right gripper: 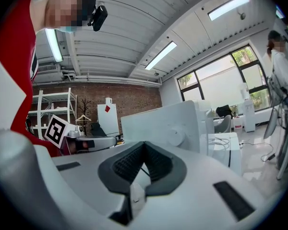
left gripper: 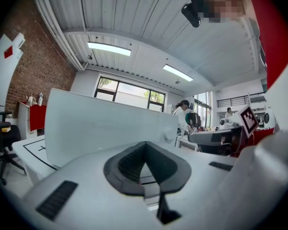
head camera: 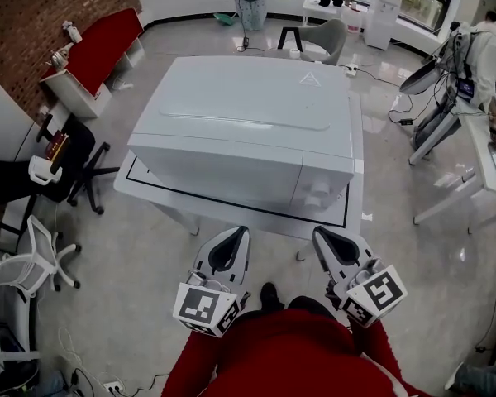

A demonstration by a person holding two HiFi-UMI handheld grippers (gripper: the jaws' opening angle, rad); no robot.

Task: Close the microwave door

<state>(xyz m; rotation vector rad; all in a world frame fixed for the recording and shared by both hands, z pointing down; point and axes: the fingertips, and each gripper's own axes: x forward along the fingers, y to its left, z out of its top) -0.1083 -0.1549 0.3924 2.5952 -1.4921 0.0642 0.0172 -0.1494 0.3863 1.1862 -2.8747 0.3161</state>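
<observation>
A white microwave (head camera: 248,131) stands on a white table (head camera: 231,209) with a black outline. Its door (head camera: 215,168) lies flush with the front, beside the knob panel (head camera: 318,190). My left gripper (head camera: 242,231) and right gripper (head camera: 319,233) hover side by side in front of the table's near edge, close to my red sleeves. Neither touches the microwave. Both are shut with nothing between the fingers. The left gripper (left gripper: 145,146) faces the microwave (left gripper: 101,123) front. In the right gripper view, the right gripper (right gripper: 144,146) faces its knob (right gripper: 175,137).
Black office chair (head camera: 78,168) and white chair (head camera: 33,259) stand at the left, with a red-topped cabinet (head camera: 99,48) behind them. A grey chair (head camera: 326,38) sits beyond the table. A person in white (head camera: 484,52) stands by a desk (head camera: 488,151) at the right.
</observation>
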